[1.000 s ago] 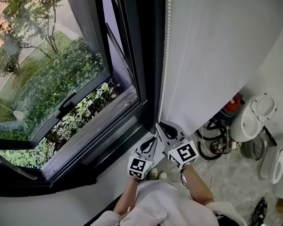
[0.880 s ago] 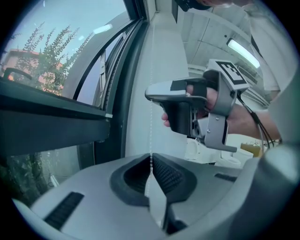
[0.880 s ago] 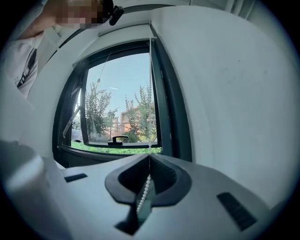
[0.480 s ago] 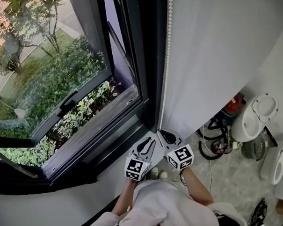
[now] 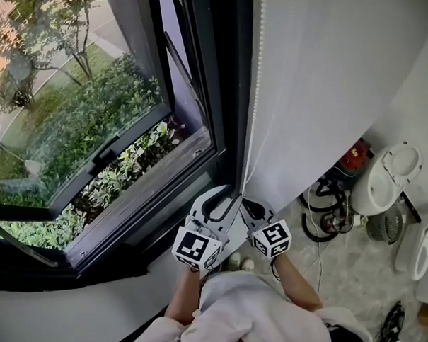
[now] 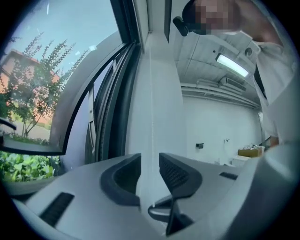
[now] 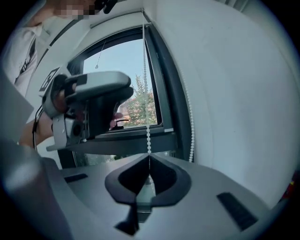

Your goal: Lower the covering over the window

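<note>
right claw [image 7: 149,158] clamps the bead chain [image 7: 147,126], plain only in its own view.

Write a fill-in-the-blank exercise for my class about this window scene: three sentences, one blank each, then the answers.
1. The right claw is shut on a white ____ chain.
2. In the head view, the blind hangs to the ____ of the window sash.
3. The window sash stands ____, tilted outward over the green plants.

Missing words: bead; right; open.
</note>
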A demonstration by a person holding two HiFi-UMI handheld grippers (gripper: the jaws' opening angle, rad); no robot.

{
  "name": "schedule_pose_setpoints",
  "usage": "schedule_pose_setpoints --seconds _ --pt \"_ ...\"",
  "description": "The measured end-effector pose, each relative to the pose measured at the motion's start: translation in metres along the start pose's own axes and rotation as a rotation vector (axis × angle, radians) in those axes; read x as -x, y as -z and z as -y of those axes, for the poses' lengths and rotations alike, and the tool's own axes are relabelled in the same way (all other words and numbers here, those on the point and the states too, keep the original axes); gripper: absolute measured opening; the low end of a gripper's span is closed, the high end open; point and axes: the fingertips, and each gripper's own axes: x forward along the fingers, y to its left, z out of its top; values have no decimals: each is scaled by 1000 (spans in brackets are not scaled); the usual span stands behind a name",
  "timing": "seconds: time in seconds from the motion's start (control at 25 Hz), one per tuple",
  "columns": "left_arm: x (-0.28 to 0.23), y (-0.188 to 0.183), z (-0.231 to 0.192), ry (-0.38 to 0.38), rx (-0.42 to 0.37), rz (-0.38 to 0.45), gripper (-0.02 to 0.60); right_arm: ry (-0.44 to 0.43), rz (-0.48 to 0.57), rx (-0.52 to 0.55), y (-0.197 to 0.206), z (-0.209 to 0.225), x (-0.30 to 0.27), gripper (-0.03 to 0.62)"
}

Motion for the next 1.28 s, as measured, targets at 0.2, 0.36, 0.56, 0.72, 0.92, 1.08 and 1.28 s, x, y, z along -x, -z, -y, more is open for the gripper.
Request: schedule_pose_setpoints --seconds 0.2,0.36,0.56,0.72,0.92,1.08,1.28 --pt "-17 -42 -1 23 -48 43 114 -5 -2 -3 0 -3 0 -3" --pt "-31 -69 -2 34 -76 69 114 -9 -1 0 1 -7 0 -3" --pt "-47 -84 0 47 -92 75 30 -12 0 5 0 -9 -1 -3" --pt "-46 -81 2 25 -112 82 21 -8 -27 11 6 -8 -2 -3" --pt "-43 -50 2 12 -71 32 21 -9 -107 6 34 -8 -3 -3" --pt "-39 -27 0 -3 -51 5 21 -16 -157 1 53 -9 -4 -3" --pt "-39 -5 0 -7 -24 -29 21 -28 -219 4 75 -9 -6 -2"
